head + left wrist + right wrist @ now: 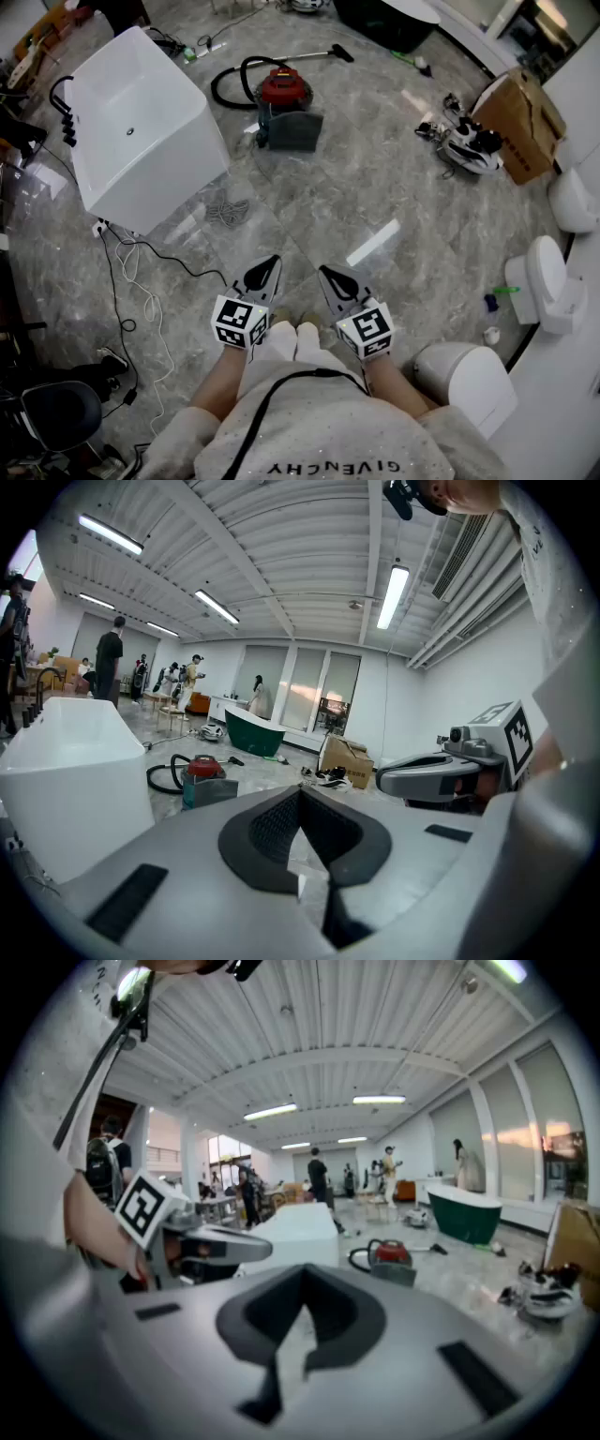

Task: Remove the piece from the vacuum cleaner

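The vacuum cleaner (pixel 284 105), with a red lid, a grey-blue drum and a black hose, stands on the marble floor well ahead of me. It appears small in the left gripper view (pixel 208 780) and in the right gripper view (pixel 392 1258). My left gripper (pixel 265 273) and right gripper (pixel 334 279) are side by side close to my body, far short of the vacuum. Both point forward, both are shut, and neither holds anything. In each gripper view the other gripper shows beside its own shut jaws: right gripper (pixel 441 771), left gripper (pixel 214 1246).
A white bathtub (pixel 141 122) stands left of the vacuum. Cables (pixel 141 281) trail over the floor at left. A cardboard box (pixel 525 127) and loose tools (pixel 469 141) lie at the far right, and white toilets (pixel 548 281) line the right edge. People stand in the background.
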A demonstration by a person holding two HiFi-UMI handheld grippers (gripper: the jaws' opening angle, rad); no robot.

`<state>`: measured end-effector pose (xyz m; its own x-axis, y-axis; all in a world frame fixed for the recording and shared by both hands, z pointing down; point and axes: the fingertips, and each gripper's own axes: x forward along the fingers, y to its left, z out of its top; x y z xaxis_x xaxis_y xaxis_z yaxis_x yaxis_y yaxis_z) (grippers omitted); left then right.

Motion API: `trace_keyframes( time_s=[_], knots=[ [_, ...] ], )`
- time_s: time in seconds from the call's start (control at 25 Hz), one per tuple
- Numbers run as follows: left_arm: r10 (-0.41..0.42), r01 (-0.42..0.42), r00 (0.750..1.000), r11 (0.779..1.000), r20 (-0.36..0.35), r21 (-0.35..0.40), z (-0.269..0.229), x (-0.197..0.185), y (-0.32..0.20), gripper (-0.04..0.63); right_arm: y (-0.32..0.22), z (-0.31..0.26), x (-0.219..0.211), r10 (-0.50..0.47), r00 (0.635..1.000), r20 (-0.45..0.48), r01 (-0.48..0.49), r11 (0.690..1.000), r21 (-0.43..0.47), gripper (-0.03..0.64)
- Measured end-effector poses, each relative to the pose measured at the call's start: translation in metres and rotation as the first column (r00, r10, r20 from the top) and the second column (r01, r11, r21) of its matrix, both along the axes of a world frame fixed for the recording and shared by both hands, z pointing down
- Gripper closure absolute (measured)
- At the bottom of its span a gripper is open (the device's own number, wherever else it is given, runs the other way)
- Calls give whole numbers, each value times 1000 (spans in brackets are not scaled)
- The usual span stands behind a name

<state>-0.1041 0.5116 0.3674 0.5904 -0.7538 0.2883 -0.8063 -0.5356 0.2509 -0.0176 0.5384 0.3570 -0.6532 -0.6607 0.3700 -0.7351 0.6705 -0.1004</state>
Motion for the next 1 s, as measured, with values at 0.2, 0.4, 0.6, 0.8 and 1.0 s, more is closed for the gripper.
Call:
trace_keyframes(
  time_s=[0.2, 0.4, 0.6, 0.8, 1.0],
  knots=[
    [-12, 12, 1000, 1000, 3, -4, 1, 0, 4, 575, 3, 0, 3, 3, 1000, 5, -3, 1000, -9, 604],
    [-27, 27, 1000, 1000, 12, -4, 2, 3, 6, 575, 6, 2, 10, -9, 1000, 5, 9, 1000, -12, 604],
    [-21, 22, 1000, 1000, 10, -14, 5, 16, 9, 575, 8, -3, 18, -15, 1000, 7, 15, 1000, 11, 603],
    [-2, 2, 1000, 1000, 1, 20, 0, 41, 1, 575, 8, -9, 32, -40, 999, -14, 41, 997, 59, 603],
    [34, -34, 999, 999, -1, 23, 6, 67, -1, 575, 7, -8, 44, -34, 999, -41, 37, 996, 76, 603]
  ],
)
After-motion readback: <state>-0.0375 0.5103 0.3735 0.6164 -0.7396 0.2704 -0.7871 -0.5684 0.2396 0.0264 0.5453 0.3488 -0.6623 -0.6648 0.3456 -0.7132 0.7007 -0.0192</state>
